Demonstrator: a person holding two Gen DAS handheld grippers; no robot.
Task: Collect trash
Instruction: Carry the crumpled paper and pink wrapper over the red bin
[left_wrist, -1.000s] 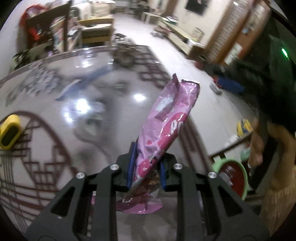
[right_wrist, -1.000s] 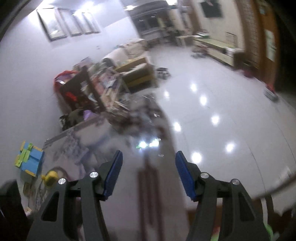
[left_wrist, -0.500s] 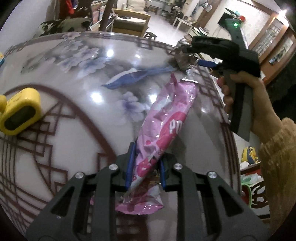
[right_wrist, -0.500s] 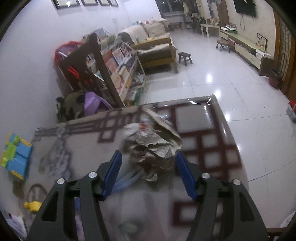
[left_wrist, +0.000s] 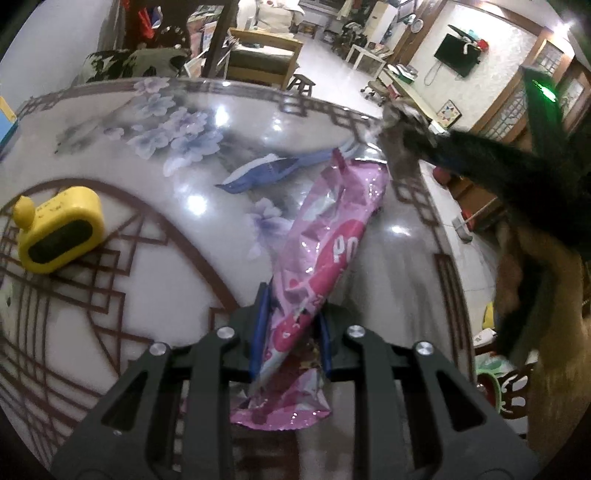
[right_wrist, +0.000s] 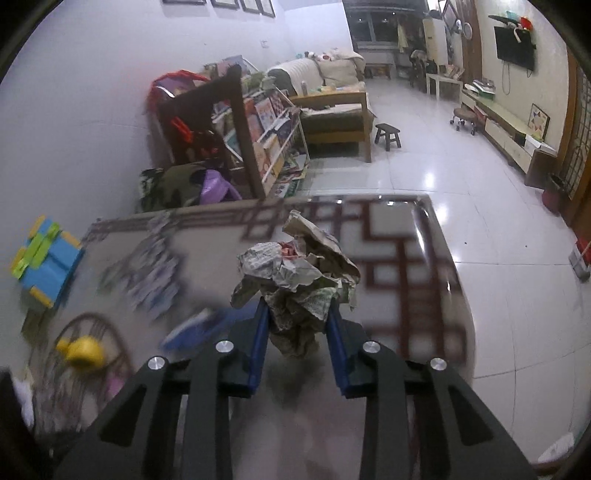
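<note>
Trash in both grips. Pink snack wrapper (left_wrist: 325, 254) clamped near its lower end in the left hand-held gripper (left_wrist: 290, 326), long axis running up and away from the jaws toward the upper right, torn end pointing at the far edge of the worktop (left_wrist: 110, 155), crumpled tail hanging below the blue pads. Crumpled newspaper ball (right_wrist: 299, 273) between the jaws of the right hand-held gripper (right_wrist: 297, 328), jaws closing, pads against its lower part, no clear long axis, bulk bulging above the fingertips. Blue wrapper (left_wrist: 266, 171) flat on the worktop beyond the pink one, lying crosswise, pointed end to the left. Yellow clock (left_wrist: 59, 230) at the left.
</note>
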